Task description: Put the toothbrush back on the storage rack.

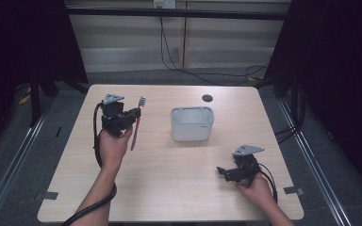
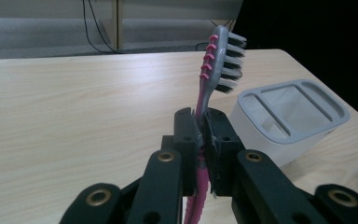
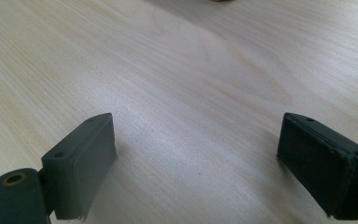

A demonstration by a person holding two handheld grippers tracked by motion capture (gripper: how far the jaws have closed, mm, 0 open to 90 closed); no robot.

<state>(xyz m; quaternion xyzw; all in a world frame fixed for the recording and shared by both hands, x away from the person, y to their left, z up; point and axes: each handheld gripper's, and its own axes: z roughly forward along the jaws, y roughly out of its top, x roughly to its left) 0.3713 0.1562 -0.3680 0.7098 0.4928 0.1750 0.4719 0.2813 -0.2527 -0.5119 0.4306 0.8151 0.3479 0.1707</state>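
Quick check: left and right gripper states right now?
Left gripper: shut on the pink toothbrush, bristle end up.
Right gripper: open, nothing between its jaws, low over the table.

Left gripper [image 1: 133, 114] raised, fingers clamped; right gripper [image 1: 224, 171] low, fingers apart.

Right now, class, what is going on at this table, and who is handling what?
A person sits at a wooden table with a gripper in each hand. The left gripper is shut on the handle of a pink and grey toothbrush, holding it upright with the bristles at the top. A white toothbrush holder with a slotted grey top stands near the middle of the table, apart from the brush. The right gripper hangs open and empty just above the tabletop.
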